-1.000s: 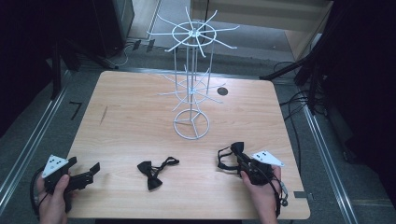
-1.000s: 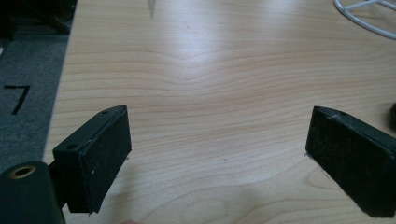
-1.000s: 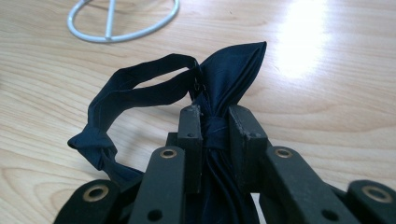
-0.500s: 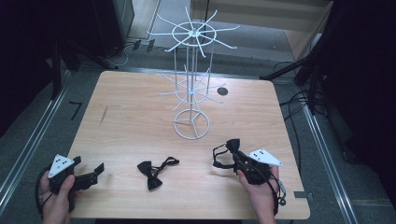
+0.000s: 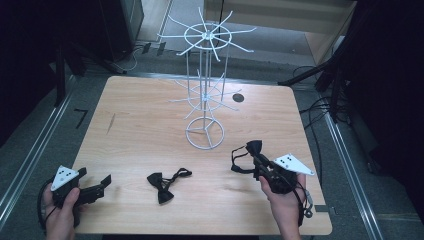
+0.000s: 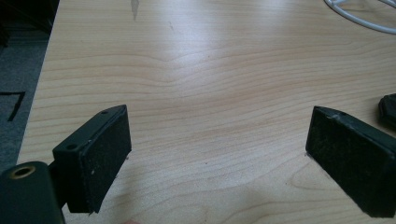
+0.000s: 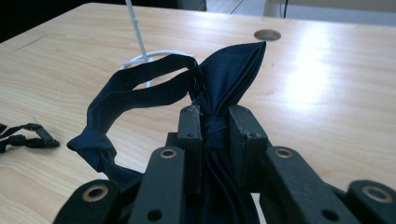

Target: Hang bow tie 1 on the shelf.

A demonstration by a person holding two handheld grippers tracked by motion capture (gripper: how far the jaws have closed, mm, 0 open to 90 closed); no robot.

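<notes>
My right gripper [image 5: 258, 161] [image 7: 214, 135] is shut on the knot of a dark navy bow tie [image 5: 249, 151] [image 7: 224, 79], lifted a little above the table at the right front. Its strap loop [image 7: 126, 91] hangs out to the left. A second black bow tie [image 5: 161, 186] lies flat on the wooden table [image 5: 150, 120] near the front middle, its strap [image 7: 25, 135] trailing. My left gripper [image 5: 97, 186] [image 6: 215, 158] rests at the front left corner, open, with bare wood between its pads. A white wire display stand [image 5: 205, 80] rises at the table's centre back.
The stand's round base ring [image 5: 205, 132] [image 6: 359, 16] sits between the two grippers, farther back. A dark cable hole [image 5: 238, 98] [image 7: 267, 34] is in the table behind it. Cables and dark stands crowd the floor at the right.
My right gripper has carried the navy bow tie slightly left and up off the table. My left gripper has shifted a little toward the front left corner.
</notes>
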